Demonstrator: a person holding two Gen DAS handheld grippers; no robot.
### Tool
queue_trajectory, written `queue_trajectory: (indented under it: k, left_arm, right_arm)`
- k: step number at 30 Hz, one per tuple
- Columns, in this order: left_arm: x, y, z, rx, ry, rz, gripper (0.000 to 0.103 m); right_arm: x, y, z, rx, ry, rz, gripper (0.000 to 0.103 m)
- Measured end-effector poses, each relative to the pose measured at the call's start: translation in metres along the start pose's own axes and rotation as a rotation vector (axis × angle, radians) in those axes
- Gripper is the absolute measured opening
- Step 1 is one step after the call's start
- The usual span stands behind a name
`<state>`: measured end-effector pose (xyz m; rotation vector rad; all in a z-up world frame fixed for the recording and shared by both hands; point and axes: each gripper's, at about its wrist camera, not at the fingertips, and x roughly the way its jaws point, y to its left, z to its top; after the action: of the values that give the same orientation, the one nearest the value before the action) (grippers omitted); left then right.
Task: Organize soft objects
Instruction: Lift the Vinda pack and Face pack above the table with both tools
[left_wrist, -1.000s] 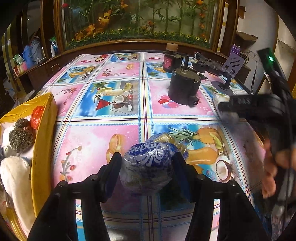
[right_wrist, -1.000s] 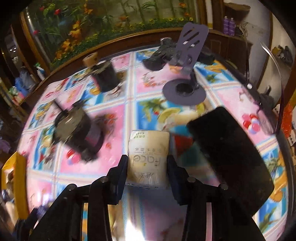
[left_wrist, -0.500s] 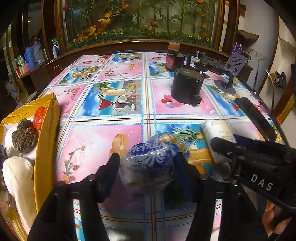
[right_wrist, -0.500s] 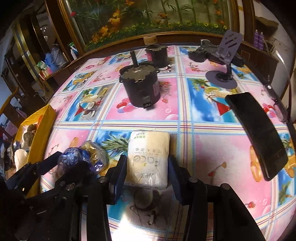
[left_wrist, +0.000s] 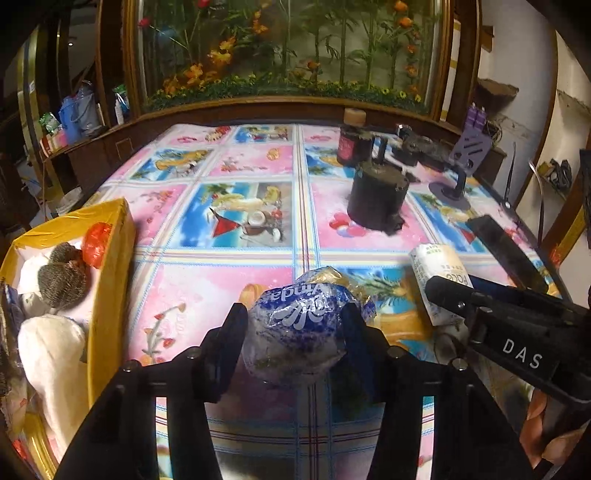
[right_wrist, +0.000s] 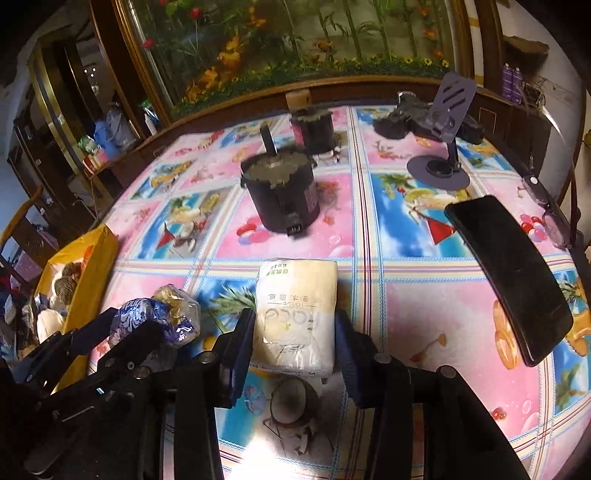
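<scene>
My left gripper (left_wrist: 293, 328) is shut on a blue and white tissue pack (left_wrist: 299, 328), held just above the tablecloth. It also shows in the right wrist view (right_wrist: 155, 325). My right gripper (right_wrist: 295, 332) is shut on a white tissue pack (right_wrist: 297, 310) printed "face", also seen in the left wrist view (left_wrist: 439, 273). The two grippers are side by side, left one nearer the yellow box (left_wrist: 110, 266). The box holds a white cloth (left_wrist: 51, 347), brown scouring balls (left_wrist: 59, 280) and a red item (left_wrist: 96, 240).
A black cylindrical device (right_wrist: 280, 195) stands mid-table, a dark jar (right_wrist: 314, 129) behind it. A purple phone stand (right_wrist: 447, 147) is at the back right. A black phone (right_wrist: 509, 273) and glasses (right_wrist: 554, 218) lie at the right. The box (right_wrist: 81, 273) sits at the left edge.
My right gripper has swung left with its white pack and come beside the left gripper. The left gripper has stayed nearly still with the blue pack.
</scene>
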<state>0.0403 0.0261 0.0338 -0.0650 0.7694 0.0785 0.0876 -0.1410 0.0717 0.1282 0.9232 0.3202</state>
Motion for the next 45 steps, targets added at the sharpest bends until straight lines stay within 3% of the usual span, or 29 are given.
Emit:
queue_trajectory:
  k: [5,32,45]
  left_arm:
    - [-0.014,0.006,0.004,-0.033,-0.071,0.017,0.052]
    - [-0.039,0.002,0.002,0.003,-0.19,0.085,0.052]
    - [-0.056,0.013,0.0,-0.029,-0.249,0.101,0.052]
  right_arm:
    - [-0.009,0.005,0.001,-0.005,-0.04,0.032,0.045]
    - [-0.021,0.016,0.0,-0.046,-0.112,0.073,0.045]
    - [-0.031,0.024,-0.005,0.006,-0.157,0.089,0.045]
